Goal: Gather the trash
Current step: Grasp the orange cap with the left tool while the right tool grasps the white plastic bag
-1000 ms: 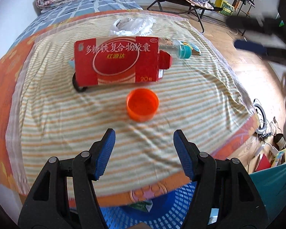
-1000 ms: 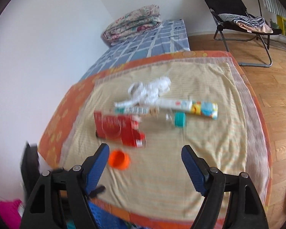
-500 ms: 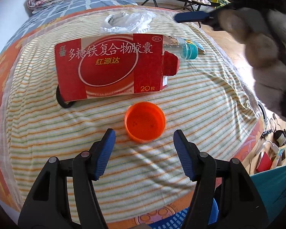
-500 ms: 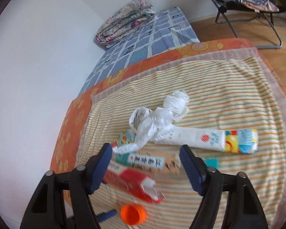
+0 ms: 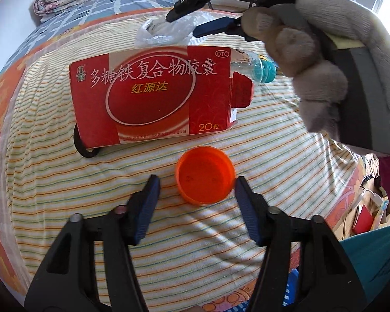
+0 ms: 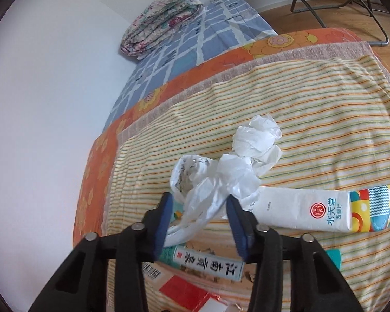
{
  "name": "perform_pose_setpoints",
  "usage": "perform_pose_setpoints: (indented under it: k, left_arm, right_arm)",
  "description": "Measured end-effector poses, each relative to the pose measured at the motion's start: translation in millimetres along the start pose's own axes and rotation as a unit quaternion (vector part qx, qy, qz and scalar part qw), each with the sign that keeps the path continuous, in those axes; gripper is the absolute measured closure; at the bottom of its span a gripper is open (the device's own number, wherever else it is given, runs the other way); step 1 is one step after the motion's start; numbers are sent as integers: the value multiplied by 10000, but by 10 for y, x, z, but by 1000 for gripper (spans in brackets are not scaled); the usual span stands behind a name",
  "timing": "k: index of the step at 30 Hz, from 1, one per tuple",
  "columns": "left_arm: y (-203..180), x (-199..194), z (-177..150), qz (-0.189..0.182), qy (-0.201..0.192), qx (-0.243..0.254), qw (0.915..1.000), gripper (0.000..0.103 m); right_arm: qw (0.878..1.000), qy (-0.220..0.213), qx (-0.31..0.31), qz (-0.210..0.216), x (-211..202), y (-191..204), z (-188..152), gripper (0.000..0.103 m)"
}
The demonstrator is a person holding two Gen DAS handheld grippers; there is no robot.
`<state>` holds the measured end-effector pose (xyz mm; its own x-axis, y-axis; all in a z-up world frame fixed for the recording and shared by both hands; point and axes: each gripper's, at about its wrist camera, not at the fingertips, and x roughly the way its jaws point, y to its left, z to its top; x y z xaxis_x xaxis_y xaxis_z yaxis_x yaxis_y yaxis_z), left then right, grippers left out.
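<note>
Both tools have just been closing on separate pieces of trash, so the step in hand is a double pick-up from the bed.

Nearest the bed's near edge, the left tool [image 5: 196,189] stands over the orange cap [image 5: 205,175], which lies open side up on the striped cover [image 5: 52,182]. One pad sits at the cap's rim, the other stands clear, so it is still released. It should close until both pads press the wall.

Just beyond the cap lies the red medicine box [image 5: 153,101], flat, one end flap torn open, with a clear bottle with a teal cap [image 5: 266,70] behind it.

Further toward the bed's middle, the right tool [image 6: 199,209] straddles the twisted tail of a crumpled white plastic bag [image 6: 234,171]. Whether the pads already pinch it I cannot tell. The film looks thin and slippery, so a full clench comes before any lift. Beside it lies a long white carton [image 6: 306,213].
</note>
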<state>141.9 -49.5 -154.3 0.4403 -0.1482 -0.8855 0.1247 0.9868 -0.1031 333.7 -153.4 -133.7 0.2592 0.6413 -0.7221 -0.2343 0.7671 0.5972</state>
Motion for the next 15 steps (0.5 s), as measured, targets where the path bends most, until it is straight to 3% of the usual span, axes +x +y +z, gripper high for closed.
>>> perform_pose_setpoints:
  k: [2,8,15]
  left_arm:
    - [-9,3,16,-20,-9,55,10000,54]
    - [-9,-20,0,-29,-62,51,10000,55]
    - [66,-113,-18,-4,-180,-67,9998,56]
  right_arm:
    - [10000,-11,-34,-35,20,3,-1,74]
    - [9998,-131,-136,-10,-16,15,-4,95]
    - [9982,-440,-383,128,-221,142,30,99]
